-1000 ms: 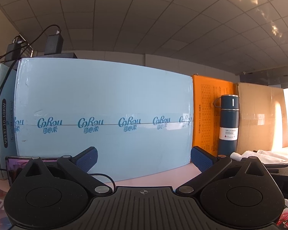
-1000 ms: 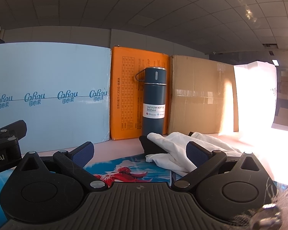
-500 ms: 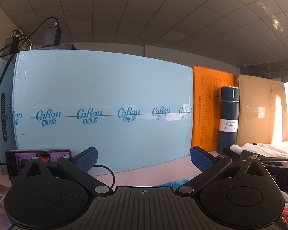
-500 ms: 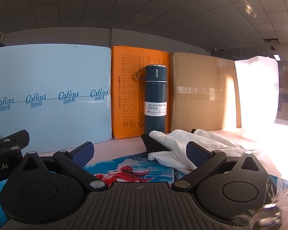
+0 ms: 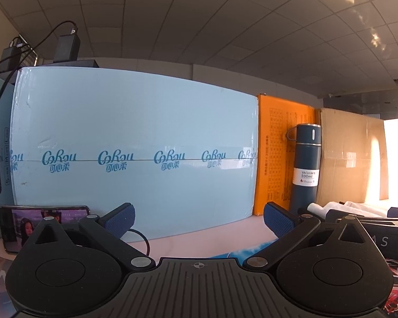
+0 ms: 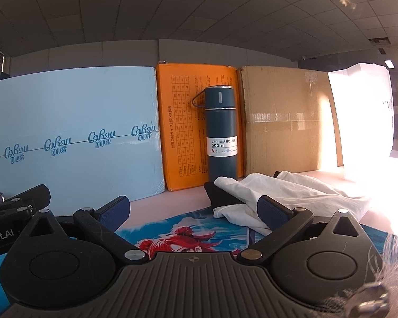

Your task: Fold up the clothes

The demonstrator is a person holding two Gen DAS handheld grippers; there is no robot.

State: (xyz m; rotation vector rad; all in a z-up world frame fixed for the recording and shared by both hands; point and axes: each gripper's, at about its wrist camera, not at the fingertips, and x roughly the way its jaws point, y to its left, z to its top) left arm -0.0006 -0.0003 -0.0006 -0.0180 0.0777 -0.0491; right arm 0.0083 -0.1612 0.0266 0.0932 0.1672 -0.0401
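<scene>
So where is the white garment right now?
In the right wrist view the white garment lies crumpled on the table right of centre, just in front of the vacuum bottle and beyond the open right gripper.

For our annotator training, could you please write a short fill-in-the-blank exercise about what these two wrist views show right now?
1. The vacuum bottle stands upright in front of the ____ box.
2. The label on the bottle gives its volume as ____ ml.
3. The white garment lies crumpled, not yet ____.
4. Both the left claw and the right claw are ____, holding nothing.

Missing words: orange; 500; folded; open
</scene>
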